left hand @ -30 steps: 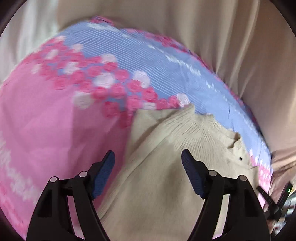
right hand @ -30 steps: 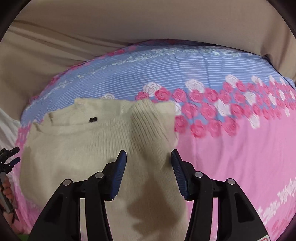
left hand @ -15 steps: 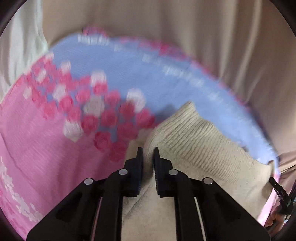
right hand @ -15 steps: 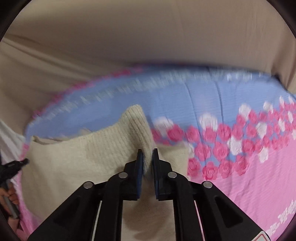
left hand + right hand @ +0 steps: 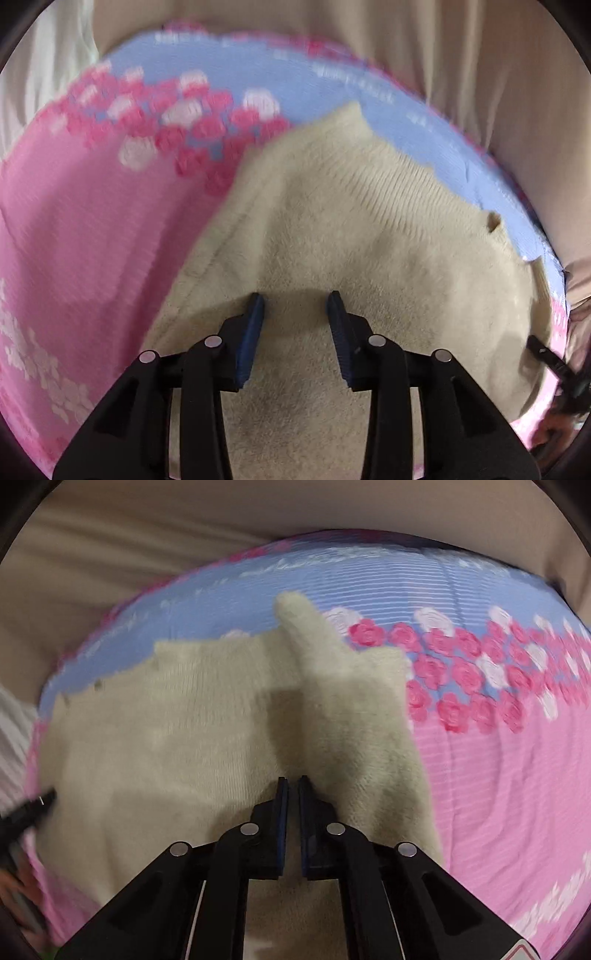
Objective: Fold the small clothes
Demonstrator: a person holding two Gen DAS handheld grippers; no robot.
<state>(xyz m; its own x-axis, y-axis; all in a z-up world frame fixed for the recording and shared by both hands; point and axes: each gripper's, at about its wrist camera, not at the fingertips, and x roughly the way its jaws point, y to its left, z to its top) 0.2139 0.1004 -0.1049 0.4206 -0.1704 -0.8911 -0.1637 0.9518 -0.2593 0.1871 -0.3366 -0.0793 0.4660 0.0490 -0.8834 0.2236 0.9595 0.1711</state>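
A small cream knit sweater [image 5: 351, 229] lies on a pink and blue flowered bedsheet [image 5: 92, 206]. My left gripper [image 5: 297, 302] is open, its blue pads just above the sweater's folded-over edge, holding nothing. In the right wrist view the sweater [image 5: 166, 731] has a raised ridge of fabric running up to a point. My right gripper [image 5: 292, 784] is shut on that fold of the sweater. Both views are blurred by motion.
The flowered sheet [image 5: 498, 757] spreads wide to the sides of the sweater. Beige fabric [image 5: 461, 55] hangs behind the bed. The other gripper's black tip shows at the right edge of the left view [image 5: 546, 358] and the left edge of the right view [image 5: 33, 805].
Both grippers shut on sweater folds and lifted them half a second ago. My left gripper has now opened and let go. The right one still holds, and the fabric lies folded inward.
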